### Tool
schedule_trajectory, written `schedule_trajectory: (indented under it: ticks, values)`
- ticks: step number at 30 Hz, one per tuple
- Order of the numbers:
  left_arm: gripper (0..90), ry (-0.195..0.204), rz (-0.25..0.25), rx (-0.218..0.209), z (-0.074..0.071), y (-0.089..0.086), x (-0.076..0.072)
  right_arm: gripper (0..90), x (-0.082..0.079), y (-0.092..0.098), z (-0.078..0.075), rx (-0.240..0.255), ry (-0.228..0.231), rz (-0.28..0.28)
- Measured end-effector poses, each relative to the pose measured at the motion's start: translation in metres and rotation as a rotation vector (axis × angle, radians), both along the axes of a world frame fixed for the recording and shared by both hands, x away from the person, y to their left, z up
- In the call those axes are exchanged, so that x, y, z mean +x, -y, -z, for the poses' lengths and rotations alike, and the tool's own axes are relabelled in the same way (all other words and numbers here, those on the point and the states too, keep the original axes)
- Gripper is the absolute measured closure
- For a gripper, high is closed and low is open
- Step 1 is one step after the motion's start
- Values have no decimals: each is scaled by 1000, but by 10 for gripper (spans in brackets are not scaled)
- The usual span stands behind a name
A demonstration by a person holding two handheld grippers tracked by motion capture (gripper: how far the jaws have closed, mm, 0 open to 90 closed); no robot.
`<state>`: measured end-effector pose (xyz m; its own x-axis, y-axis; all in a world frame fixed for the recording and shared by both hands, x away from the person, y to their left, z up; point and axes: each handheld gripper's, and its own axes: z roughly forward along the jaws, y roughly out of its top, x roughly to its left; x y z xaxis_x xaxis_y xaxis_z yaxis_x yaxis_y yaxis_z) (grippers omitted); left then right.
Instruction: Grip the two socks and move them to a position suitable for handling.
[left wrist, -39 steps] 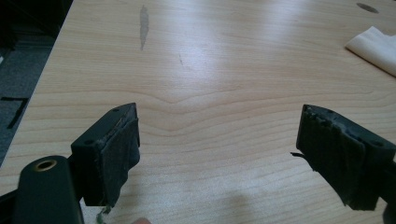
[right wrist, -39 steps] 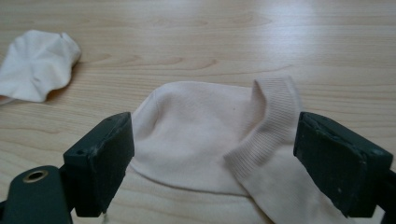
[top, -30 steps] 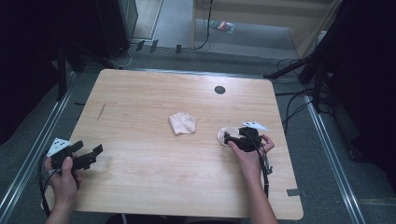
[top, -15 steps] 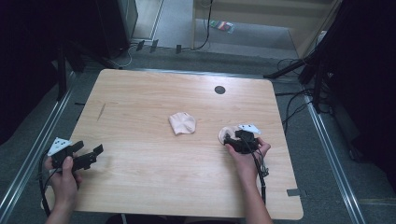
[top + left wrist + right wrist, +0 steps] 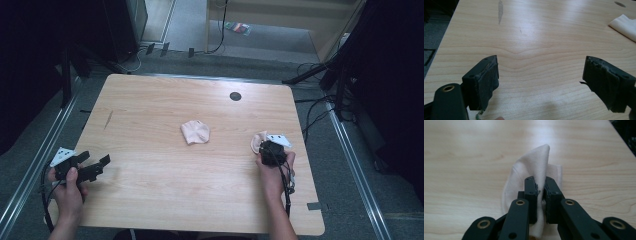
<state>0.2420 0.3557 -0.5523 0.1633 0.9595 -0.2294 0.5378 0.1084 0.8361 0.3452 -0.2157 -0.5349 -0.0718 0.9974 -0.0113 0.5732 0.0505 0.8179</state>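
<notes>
Two pale pink cloths lie on the wooden table (image 5: 150,100). One cloth (image 5: 195,132) rests flat near the middle, and its corner (image 5: 625,26) shows far right in the left gripper view. The other cloth (image 5: 258,141) sits at the right, and my right gripper (image 5: 265,146) is shut on it. Its jaws have just been closing, and they pinch a raised fold of that cloth (image 5: 534,165) between the pads of the right gripper (image 5: 540,182). My left gripper (image 5: 95,159) is held at the table's front left, open (image 5: 541,61) over bare wood with nothing between the jaws.
A small black round hole (image 5: 235,96) marks the table's far side. A dark scuff (image 5: 500,8) streaks the wood ahead of the left gripper. Cables and dark stands (image 5: 325,75) crowd the floor beyond the right edge.
The right gripper's jaws closed onto the right-hand cloth, bunching it up, and the hand shifted a little to the right with it. The left hand stayed still.
</notes>
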Motion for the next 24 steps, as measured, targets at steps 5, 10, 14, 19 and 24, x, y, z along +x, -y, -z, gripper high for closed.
schedule_trajectory:
  ticks: [5,10,14,19,24]
  values:
    - [145,1,-1,0,0,0,0,833,-17,4,-27,87,58,-24]
    - [145,4,3,4,0,1,0,833,-35,-7,-49,90,63,-74]
    - [145,3,2,4,0,1,0,833,-49,-17,-65,127,73,-129]
    - [145,2,2,8,0,1,0,834,-63,-37,-83,141,90,-197]
    - [145,2,5,8,0,1,0,833,-74,-63,-95,141,94,-268]
